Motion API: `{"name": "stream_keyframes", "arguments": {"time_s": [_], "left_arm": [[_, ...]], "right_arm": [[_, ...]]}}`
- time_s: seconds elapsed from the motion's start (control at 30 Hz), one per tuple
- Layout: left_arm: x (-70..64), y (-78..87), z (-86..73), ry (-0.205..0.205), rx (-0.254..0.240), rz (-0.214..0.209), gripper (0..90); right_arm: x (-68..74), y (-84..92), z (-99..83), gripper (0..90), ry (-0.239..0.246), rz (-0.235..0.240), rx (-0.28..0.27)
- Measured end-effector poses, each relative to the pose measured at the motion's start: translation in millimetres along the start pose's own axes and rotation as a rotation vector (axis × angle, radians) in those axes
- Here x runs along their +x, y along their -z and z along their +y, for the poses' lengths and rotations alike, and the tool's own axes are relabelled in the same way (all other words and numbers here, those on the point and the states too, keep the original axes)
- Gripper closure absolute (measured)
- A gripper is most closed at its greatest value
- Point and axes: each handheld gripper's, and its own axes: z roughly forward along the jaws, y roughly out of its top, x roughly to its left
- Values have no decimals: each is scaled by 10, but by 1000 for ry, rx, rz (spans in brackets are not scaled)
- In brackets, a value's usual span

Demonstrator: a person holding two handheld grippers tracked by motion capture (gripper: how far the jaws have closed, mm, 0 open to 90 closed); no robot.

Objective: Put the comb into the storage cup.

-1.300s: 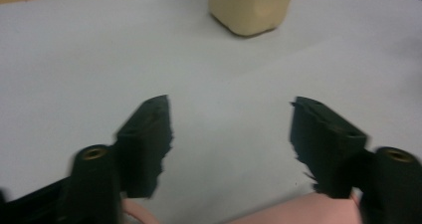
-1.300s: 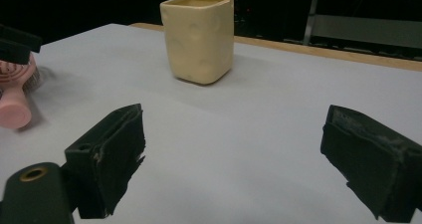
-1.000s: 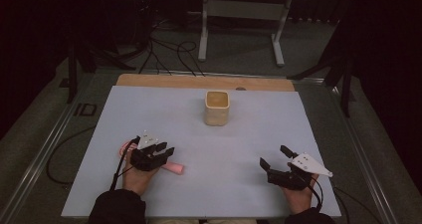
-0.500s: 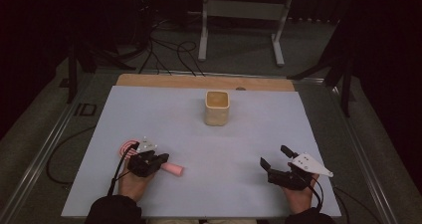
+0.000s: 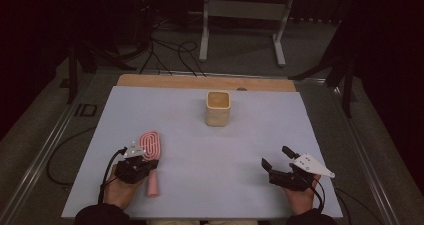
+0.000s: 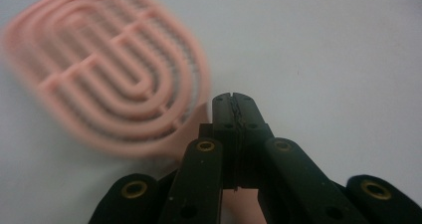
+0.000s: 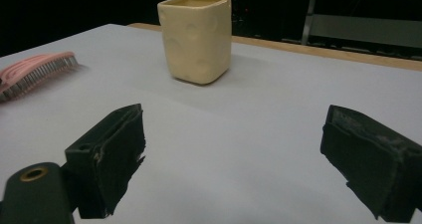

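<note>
A cream square cup point(image 5: 218, 108) stands upright on the pale grey table point(image 5: 300, 135), midway across and nearer the far edge, well apart from the side edges. A wooden strip point(image 5: 200, 81) runs along the table's far edge. Beyond it, on the dark floor, a grey metal stand point(image 5: 245, 15) rests on two feet, black cables point(image 5: 165, 52) looped at its left. One more cable point(image 5: 60, 150) lies left of the table.
</note>
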Motion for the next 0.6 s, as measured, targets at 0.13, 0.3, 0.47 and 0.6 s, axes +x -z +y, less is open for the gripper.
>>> {"name": "stream_keyframes", "arguments": {"time_s": [0.13,0.3,0.47,0.6], "left_arm": [[38,64,-45,2,19,12,900],[86,77,-63,27,5,24,898],[122,70,-87,39,3,17,896],[121,62,-91,37,6,14,895]], "right_arm": [[5,-3,1,102,1,-2,2],[2,-4,0,102,1,-1,3],[1,-5,0,102,2,0,2],[0,-4,1,102,2,0,1]]}}
